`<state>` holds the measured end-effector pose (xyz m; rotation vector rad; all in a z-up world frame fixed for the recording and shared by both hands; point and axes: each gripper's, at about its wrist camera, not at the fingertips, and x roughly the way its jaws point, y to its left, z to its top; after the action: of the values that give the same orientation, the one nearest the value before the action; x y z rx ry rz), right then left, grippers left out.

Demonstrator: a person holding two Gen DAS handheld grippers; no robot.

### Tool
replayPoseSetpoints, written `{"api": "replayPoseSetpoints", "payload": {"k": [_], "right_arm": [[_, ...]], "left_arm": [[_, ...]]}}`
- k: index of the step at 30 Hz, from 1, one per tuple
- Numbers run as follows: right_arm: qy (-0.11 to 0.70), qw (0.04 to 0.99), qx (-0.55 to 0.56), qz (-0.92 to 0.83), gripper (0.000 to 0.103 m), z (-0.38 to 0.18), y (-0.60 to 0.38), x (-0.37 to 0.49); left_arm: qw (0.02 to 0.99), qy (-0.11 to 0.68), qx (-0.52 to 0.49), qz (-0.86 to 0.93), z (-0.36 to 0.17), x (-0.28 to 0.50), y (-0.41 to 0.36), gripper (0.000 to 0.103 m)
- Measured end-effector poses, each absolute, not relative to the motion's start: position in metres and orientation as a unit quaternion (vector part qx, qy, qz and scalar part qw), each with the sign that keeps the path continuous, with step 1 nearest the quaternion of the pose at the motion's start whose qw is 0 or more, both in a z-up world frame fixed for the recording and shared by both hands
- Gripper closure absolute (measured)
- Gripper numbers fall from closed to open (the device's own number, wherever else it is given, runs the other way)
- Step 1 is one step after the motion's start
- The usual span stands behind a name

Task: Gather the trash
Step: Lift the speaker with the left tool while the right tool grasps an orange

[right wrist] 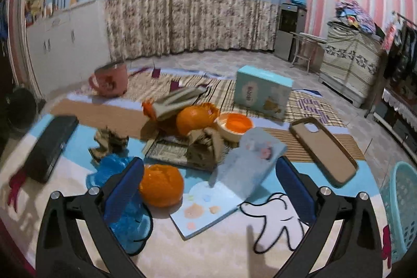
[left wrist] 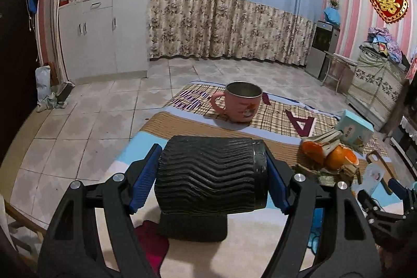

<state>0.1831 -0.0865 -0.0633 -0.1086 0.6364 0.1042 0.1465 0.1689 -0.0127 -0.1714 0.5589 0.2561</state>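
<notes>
My left gripper [left wrist: 211, 173] is clamped on a black ribbed cup [left wrist: 208, 173] lying sideways between its 2 blue pads [left wrist: 144, 181], which press on the cup's 2 ends. Under it I see a black flat case [left wrist: 194, 227] on the patterned blanket [left wrist: 208, 127]. Further back stands a pink mug [left wrist: 238, 102], upright, handle to the left.

My right gripper [right wrist: 208, 189] stands wide apart, gripping nothing. Between its fingers lie a light blue card [right wrist: 234, 179], partly folded up, and a piece of orange peel [right wrist: 161, 185] just beside the left pad. A blue plastic bag [right wrist: 122, 199] lies crumpled under and around that pad.

The rest of the trash sits in a pile just ahead on the blanket: more orange peels [right wrist: 195, 116], torn brown cardboard scraps [right wrist: 206, 145], a folded newspaper [right wrist: 166, 150] beneath them, and a peel cup turned inside up [right wrist: 234, 125]. A light blue box [right wrist: 263, 91] stands behind the pile; a phone case [right wrist: 323, 147] lies to its right. A turquoise basket [right wrist: 401, 212] shows at the right edge, off the blanket.
</notes>
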Motion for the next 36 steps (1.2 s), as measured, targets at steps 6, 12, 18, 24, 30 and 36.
{"api": "replayPoseSetpoints", "payload": {"k": [6,12,18,24,30,36], "right_arm": [[0.345,0.933,-0.058,0.079,0.017,-0.076,-0.082,0.187],[0.36,0.924,-0.079,0.104,0.017,-0.085,-0.068,0.179],[0.372,0.917,-0.081,0.118,0.026,-0.088,-0.066,0.179],[0.387,0.903,-0.071,0.174,0.061,-0.092,-0.056,0.186],[0.361,0.916,-0.065,0.162,0.068,-0.078,-0.07,0.176],[0.33,0.936,-0.034,0.12,0.069,-0.055,-0.117,0.167]], "left_arm": [[0.949,0.277,-0.091,0.124,-0.013,0.149,0.168,0.031],[0.953,0.269,-0.078,0.117,-0.009,0.145,0.158,0.031],[0.952,0.271,-0.091,0.113,-0.009,0.145,0.16,0.031],[0.952,0.273,-0.08,0.111,-0.01,0.147,0.156,0.031],[0.953,0.271,-0.085,0.107,-0.008,0.146,0.156,0.031],[0.955,0.271,-0.077,0.094,-0.007,0.149,0.141,0.031]]}}
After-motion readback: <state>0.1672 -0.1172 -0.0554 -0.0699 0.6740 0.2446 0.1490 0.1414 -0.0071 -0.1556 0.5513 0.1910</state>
